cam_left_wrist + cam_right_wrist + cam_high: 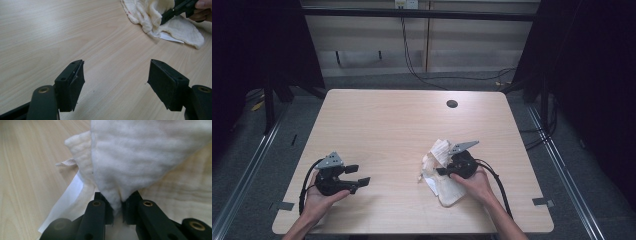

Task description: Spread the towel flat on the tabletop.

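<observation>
Your right gripper (443,171) sits at the right half of the counter (387,125), its jaws pinched narrow on a fold of the cream cloth (443,165). In the right gripper view the two black jaws [no point] press a bunched corner of the cloth (140,157) between them, and the fabric rises from the grip as a broad lifted flap. Beneath it, the rest of the cloth lies flat on the counter, with a white label or paper slip (67,200) showing at its edge.

Your left gripper (359,176) rests at the left half of the counter, well apart from the cloth, held in your left hand (319,197). Its jaws stand wide, with nothing but bare wood (62,32) between them. In the left gripper view the cloth (155,17) lies crumpled at the far side, with your right gripper (166,16) clamped on it and your right hand (202,11) behind.

A dark round hole (452,104) marks the far edge of the counter.
</observation>
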The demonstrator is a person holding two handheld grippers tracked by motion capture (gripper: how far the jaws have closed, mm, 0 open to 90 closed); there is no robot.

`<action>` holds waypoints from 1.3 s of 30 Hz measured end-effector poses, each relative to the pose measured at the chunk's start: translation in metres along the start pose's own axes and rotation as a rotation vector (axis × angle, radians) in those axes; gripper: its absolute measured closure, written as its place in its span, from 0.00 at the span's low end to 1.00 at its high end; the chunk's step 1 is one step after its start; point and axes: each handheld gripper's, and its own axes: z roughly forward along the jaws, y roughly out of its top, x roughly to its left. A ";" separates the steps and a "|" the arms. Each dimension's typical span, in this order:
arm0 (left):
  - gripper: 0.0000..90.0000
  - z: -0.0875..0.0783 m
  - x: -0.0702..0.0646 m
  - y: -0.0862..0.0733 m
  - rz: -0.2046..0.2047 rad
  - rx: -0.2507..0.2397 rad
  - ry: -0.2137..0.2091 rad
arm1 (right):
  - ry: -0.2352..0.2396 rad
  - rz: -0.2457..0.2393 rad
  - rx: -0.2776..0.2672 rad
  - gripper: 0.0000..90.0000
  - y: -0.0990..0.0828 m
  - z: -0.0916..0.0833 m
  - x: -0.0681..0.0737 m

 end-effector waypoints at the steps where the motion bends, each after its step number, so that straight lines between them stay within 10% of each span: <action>1: 0.32 0.000 0.000 0.000 0.000 0.001 -0.001 | 0.007 -0.004 0.000 0.90 0.000 0.001 0.002; 20: 0.46 -0.005 -0.009 -0.005 0.050 0.011 0.015 | 0.130 -0.082 0.015 0.89 0.015 0.030 0.051; 27: 0.57 0.002 -0.016 -0.002 0.088 0.041 -0.025 | 0.157 -0.127 0.019 0.73 0.021 0.034 0.070; 32: 0.61 -0.004 -0.025 -0.003 0.139 0.060 -0.048 | 0.139 -0.120 -0.014 0.53 0.026 0.012 0.073; 39: 0.64 -0.003 -0.040 0.008 0.156 0.039 -0.065 | 0.111 -0.122 -0.043 0.49 0.008 -0.026 0.082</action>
